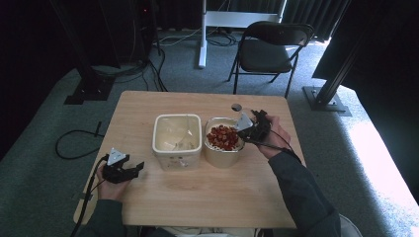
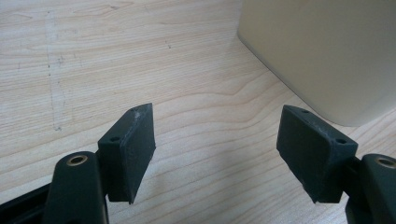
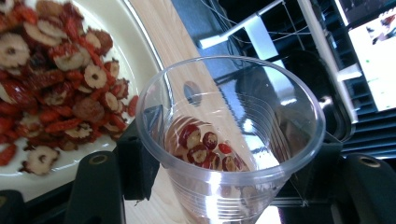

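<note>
Right gripper (image 3: 224,186) clamped on thin clear plastic cup (image 3: 233,140), part-filled with dried red fruit slices (image 3: 205,149), beside cream tub (image 1: 223,142): light, crushable, slippery — grip mid-wall gently; left gripper (image 2: 215,154) apart, idle.

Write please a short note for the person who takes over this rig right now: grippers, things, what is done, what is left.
Right gripper: shut on the cup, held beside the fruit tub; a few red slices lie in the cup.
Left gripper: open, holding nothing, low over the table, left of the empty tub.
Done: some slices scooped, it seems.
Left: probably carry the cup to the empty tub, tip it out and repeat. The fruit tub looks nearly full.
</note>
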`<state>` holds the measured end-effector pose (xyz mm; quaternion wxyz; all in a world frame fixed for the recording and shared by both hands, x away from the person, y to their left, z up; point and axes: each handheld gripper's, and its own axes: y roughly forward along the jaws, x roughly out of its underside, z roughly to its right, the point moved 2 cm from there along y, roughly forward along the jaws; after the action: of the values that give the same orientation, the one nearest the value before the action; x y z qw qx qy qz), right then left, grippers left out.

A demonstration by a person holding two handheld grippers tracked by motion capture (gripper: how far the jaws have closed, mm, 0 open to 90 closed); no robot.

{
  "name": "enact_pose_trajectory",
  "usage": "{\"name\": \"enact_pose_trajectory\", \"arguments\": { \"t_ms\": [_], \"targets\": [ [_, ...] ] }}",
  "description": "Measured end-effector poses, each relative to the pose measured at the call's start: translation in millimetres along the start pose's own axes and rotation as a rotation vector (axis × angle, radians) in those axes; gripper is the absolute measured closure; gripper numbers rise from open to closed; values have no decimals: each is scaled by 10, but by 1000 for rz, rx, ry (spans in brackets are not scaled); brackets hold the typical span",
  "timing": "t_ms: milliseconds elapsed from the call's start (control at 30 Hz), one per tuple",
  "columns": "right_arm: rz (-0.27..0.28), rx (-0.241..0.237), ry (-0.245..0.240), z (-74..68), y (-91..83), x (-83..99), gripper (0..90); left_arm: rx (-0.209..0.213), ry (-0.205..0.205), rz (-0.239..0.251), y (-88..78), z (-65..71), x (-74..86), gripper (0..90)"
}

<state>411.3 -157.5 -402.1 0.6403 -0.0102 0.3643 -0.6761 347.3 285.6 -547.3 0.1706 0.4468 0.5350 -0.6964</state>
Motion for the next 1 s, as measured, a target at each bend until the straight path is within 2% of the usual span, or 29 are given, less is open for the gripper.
{"name": "enact_pose_trajectory", "arguments": {
  "t_ms": [133, 233, 367, 500, 700, 733, 767, 1000],
  "targets": [
    [-41, 37, -107, -43, 21, -72, 350, 0, 0, 0, -2, 0, -1, 286],
    [-51, 50, -157, -71, 27, -119, 350, 0, -1, 2, -2, 2, -1, 286],
    [-57, 64, -198, -86, 31, -150, 349, 0, 0, 2, -3, 3, -2, 286],
    [-60, 65, -214, -101, 37, -154, 349, 0, 0, 2, -4, 4, -2, 286],
    [-72, 87, -264, -119, 37, -169, 349, -1, 9, -2, 2, 13, -2, 286],
    [-76, 94, -280, -123, 38, -172, 349, -1, 8, -3, 2, 13, -2, 286],
    [-88, 111, -320, -138, 44, -181, 349, -1, 8, -2, 1, 13, -3, 286],
    [-106, 137, -398, -188, 54, -198, 350, -2, 9, -2, 1, 16, -3, 286]
  ]
}}
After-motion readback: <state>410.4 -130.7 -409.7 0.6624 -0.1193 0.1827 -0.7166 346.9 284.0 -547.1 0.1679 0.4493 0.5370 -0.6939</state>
